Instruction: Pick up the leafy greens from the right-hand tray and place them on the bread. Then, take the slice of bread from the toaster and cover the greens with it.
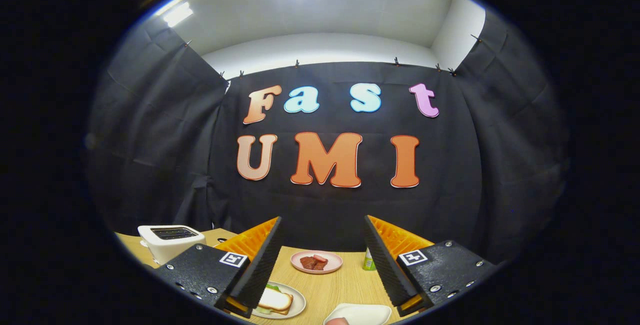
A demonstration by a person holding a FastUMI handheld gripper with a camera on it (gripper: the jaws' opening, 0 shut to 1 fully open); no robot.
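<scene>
While the gripper [322, 260] hung above the wooden table [325, 290], we held its fingers spread wide with nothing between them. In the gripper view, a plate [296, 306] beside the left finger carried a bread slice [275, 300] with leafy greens [272, 288] showing beneath its far edge. The toaster [170, 241] stood beyond the left finger; whether bread remained in its slots, we could not tell. We judged the slice light, soft and easily dented, best pinched gently across its crust edges. A white tray [360, 313] lay nearest, a pink plate [316, 262] of meat farther off.
</scene>
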